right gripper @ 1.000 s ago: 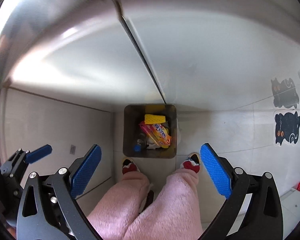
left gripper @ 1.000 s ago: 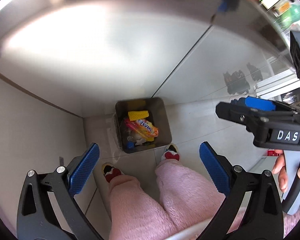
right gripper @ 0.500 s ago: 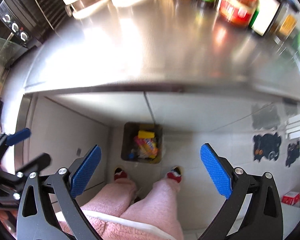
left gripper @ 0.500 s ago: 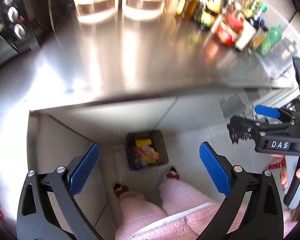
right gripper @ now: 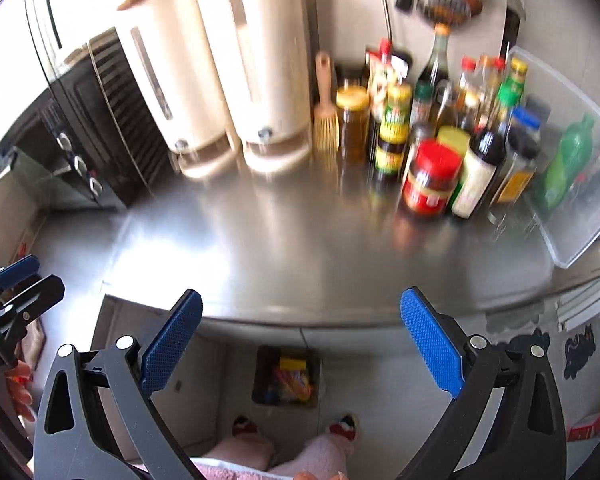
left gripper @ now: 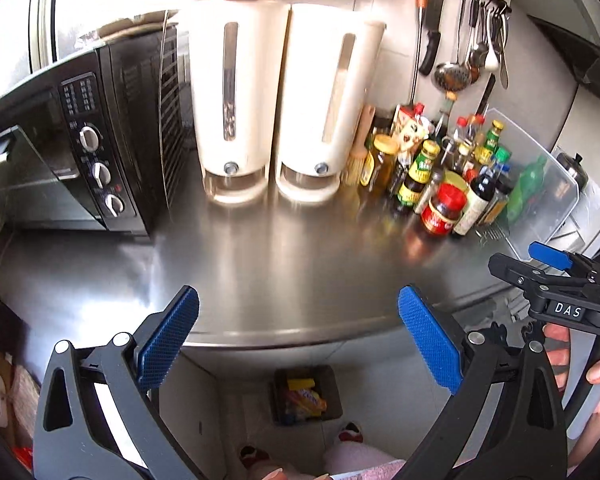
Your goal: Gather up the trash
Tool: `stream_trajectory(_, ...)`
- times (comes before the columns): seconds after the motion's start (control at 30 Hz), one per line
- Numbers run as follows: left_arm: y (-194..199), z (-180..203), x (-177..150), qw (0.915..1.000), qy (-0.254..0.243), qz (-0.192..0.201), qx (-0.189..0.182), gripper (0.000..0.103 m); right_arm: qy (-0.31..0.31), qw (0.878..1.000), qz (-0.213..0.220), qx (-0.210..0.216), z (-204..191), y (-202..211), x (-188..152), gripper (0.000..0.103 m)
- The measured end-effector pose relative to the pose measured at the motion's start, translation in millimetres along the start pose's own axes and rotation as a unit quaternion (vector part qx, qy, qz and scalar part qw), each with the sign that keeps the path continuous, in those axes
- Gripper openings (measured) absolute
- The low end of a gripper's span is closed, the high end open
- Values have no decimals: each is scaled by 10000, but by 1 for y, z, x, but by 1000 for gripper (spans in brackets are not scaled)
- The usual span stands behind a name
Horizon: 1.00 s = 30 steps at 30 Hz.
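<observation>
A dark square trash bin [left gripper: 334,390] stands on the floor below the counter's front edge, holding colourful wrappers [left gripper: 306,398]; it also shows in the right wrist view [right gripper: 260,376]. My left gripper [left gripper: 298,338] is open and empty above the counter's front edge. My right gripper [right gripper: 300,338] is open and empty at about the same height. The right gripper also shows at the right of the left wrist view [left gripper: 540,268]. The steel counter [left gripper: 260,272] shows no loose trash.
A black oven [left gripper: 80,152] stands at the counter's left. Two cream dispensers [left gripper: 284,100] stand at the back. Several sauce bottles and jars [left gripper: 440,176] crowd the back right beside a clear plastic box [left gripper: 548,200]. Utensils [left gripper: 464,52] hang on the wall. Pink-trousered legs [right gripper: 300,456] stand by the bin.
Both grippers have risen and tilted up from looking down at the bin on the floor to facing the counter. The bin now sits small at the bottom of both views.
</observation>
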State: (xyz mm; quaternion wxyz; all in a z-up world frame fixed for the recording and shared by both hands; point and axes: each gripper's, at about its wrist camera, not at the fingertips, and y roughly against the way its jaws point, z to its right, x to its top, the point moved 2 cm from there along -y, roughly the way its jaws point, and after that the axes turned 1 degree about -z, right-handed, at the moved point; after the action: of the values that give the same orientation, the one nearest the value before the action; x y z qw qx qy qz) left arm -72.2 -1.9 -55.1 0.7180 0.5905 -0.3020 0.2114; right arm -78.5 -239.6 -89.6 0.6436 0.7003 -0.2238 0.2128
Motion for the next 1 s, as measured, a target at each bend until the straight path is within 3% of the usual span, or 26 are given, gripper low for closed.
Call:
stream_trajectory(0.27, 37, -5, 49, 9972, 55, 722, 197, 95, -22, 9967, 815, -57, -3, 49, 55, 100)
stream_trajectory(0.47, 47, -8, 69, 9943, 40, 932, 509, 95, 92, 9909, 1314, -296, -11, 69, 84, 100)
stream_trajectory(1.0, 46, 2, 89, 9935, -22, 1031, 486, 95, 10, 9866, 1584, -383, -23, 80, 112, 100)
